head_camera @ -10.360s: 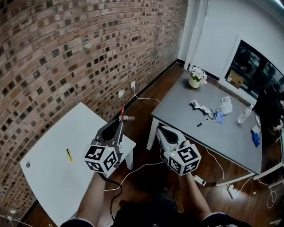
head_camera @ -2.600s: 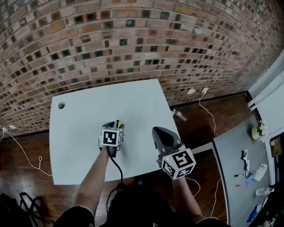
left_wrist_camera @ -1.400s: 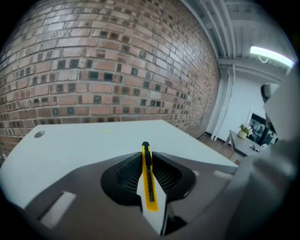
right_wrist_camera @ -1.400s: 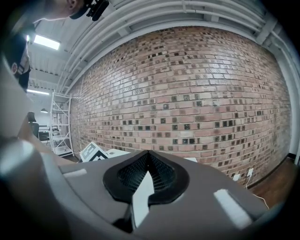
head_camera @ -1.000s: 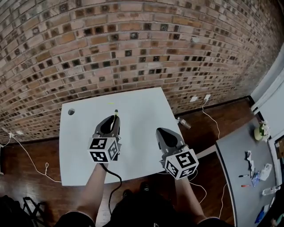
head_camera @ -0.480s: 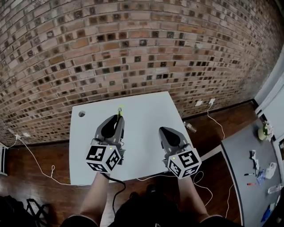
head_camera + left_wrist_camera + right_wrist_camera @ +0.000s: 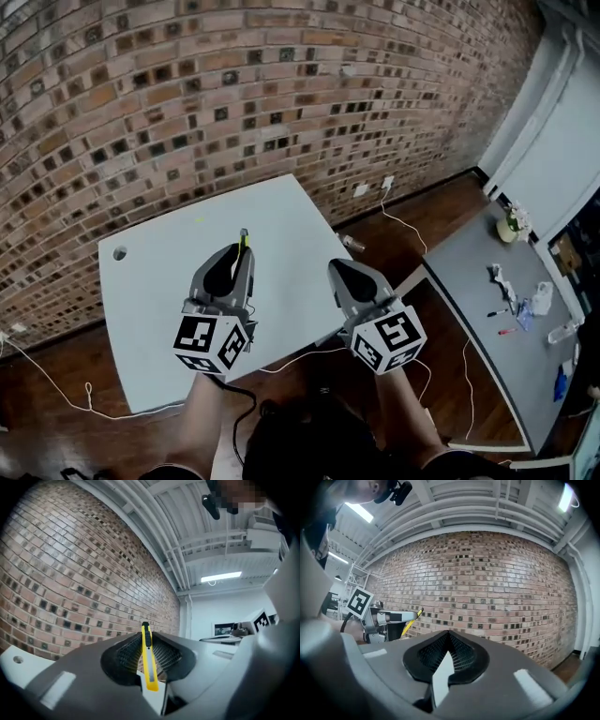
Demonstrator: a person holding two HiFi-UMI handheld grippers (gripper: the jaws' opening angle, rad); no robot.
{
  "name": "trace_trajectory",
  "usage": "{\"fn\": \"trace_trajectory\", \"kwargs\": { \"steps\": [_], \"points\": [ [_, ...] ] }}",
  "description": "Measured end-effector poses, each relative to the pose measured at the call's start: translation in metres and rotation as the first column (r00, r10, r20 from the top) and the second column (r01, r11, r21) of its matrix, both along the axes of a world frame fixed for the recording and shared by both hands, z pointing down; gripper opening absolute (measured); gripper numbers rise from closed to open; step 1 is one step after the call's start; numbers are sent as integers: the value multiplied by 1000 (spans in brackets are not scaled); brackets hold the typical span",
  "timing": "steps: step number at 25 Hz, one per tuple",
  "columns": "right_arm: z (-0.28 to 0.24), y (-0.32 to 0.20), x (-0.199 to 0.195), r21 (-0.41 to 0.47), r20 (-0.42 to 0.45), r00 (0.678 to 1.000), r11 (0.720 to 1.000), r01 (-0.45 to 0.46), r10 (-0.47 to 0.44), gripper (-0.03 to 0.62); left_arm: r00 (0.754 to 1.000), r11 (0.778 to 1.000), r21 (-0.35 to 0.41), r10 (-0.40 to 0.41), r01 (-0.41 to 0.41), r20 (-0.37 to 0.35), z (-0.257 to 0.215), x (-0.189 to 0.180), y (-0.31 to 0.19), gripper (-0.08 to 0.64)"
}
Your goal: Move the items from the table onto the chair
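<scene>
Lifted off the white tabletop (image 7: pixel 150 309), where it lay flat some ten seconds back, the knife (image 7: pixel 243 241) now rides in the left claw (image 7: pixel 241 251). That claw was down at the surface a couple of seconds ago and is now up above it. The scene has also swung round, so more of the grey tabletop (image 7: pixel 469 328) shows at the right than half a second ago.

In the left gripper view the left claw (image 7: pixel 144 637) is closed narrow on the knife (image 7: pixel 148 663). The yellow body is pinched edge-on between the two pads, its black tip poking out past the fingertips and its back end hanging out behind the pads. It points towards the brick wall (image 7: pixel 187 94), roughly level.

The right claw (image 7: pixel 336 269) floats beside the left one, well apart from it, over the white tabletop's near right part. In the right gripper view the right claw (image 7: pixel 449 635) has its jaws pressed together with nothing between them. The same view shows the left claw (image 7: pixel 393 617) off to the left, with the knife (image 7: pixel 416 614) jutting from it.

On the grey tabletop sit a flower pot (image 7: pixel 511 225) at the far end and a small scatter of pens (image 7: pixel 499 322) nearer the middle. Cables (image 7: pixel 56 398) trail over the wooden floor (image 7: pixel 56 366).
</scene>
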State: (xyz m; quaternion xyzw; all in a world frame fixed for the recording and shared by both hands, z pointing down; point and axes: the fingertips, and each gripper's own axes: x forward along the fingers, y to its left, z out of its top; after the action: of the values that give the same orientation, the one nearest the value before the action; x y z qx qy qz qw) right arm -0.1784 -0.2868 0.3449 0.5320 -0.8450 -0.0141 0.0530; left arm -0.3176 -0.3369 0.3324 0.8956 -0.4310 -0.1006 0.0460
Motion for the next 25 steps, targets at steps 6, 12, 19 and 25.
{"fn": "trace_trajectory", "kwargs": {
  "steps": [6,12,19,25],
  "points": [
    [-9,39,84,21,8,985,985,-171,171,2,980,980,0,200,-200,2,-5,105,21,78],
    [-18,98,210,55,29,930,929,-367,365,2,919,918,25,395,-395,25,-15,246,63,78],
    [-23,181,361,74,76,837,834,-547,543,2,818,820,17,570,-573,76,-13,424,130,78],
    [-13,247,476,69,132,735,733,-676,665,2,704,714,-30,695,-699,150,14,565,192,78]
  ]
}}
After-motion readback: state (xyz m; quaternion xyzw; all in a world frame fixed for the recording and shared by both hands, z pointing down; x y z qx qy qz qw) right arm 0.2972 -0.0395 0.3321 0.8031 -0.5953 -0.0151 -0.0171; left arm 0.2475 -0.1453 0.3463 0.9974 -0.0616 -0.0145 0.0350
